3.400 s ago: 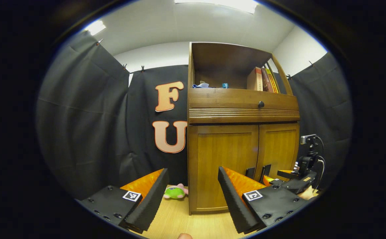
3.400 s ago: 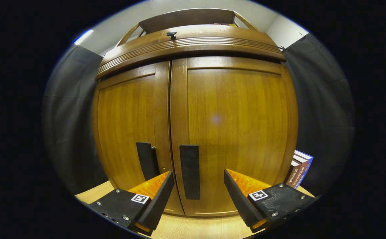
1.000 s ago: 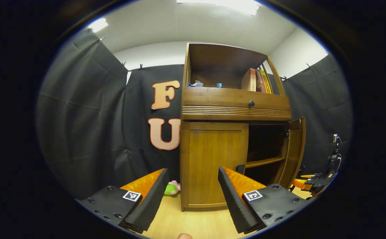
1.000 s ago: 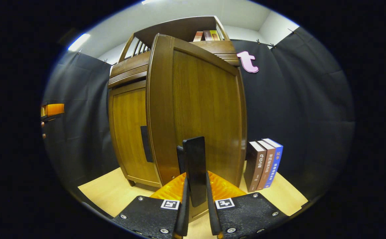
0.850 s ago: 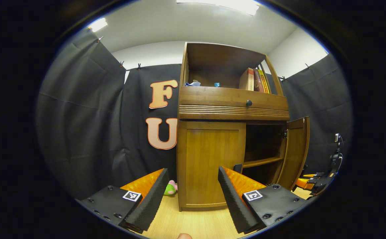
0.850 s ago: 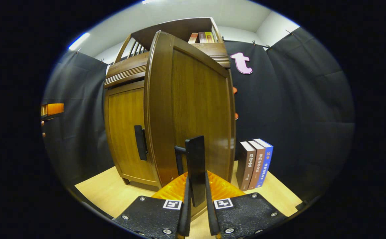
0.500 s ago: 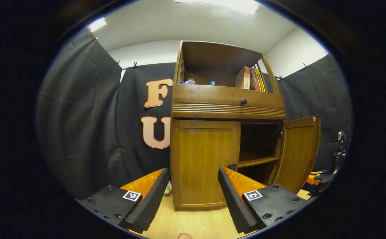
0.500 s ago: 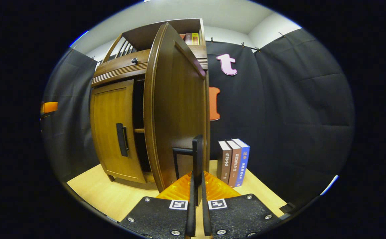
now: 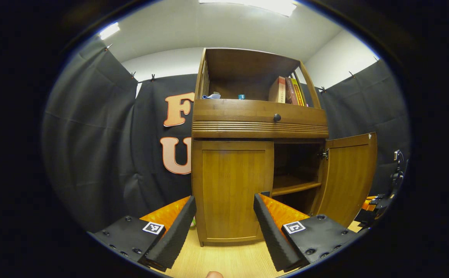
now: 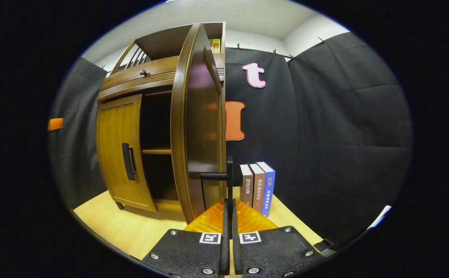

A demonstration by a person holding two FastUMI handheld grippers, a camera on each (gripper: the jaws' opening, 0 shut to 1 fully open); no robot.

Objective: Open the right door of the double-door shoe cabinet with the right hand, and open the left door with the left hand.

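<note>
The wooden shoe cabinet [image 9: 259, 123] stands ahead in the left gripper view. Its left door [image 9: 232, 189] is closed, and its dark handle [image 9: 265, 193] peeks out behind my left gripper's right finger. The right door [image 9: 348, 177] stands swung out, baring a shelf [image 9: 296, 185] inside. My left gripper [image 9: 224, 204] hangs open a short way in front of the left door, holding nothing. In the right gripper view the right door [image 10: 197, 123] shows nearly edge-on, and my right gripper [image 10: 229, 208] is shut on its handle [image 10: 229, 181]. The left door [image 10: 116, 150] is closed there too.
Three books [image 10: 257, 187] stand on the wooden floor [image 10: 132, 227] just beyond the open right door. A drawer with a knob [image 9: 277, 117] and an upper shelf with books [image 9: 286, 90] top the cabinet. A green toy [image 9: 192, 222] peeks past my left finger.
The right door has swung wider open, pulled by my right gripper on its handle. The cabinet has drifted leftward in the left gripper view; the left gripper stays open.
</note>
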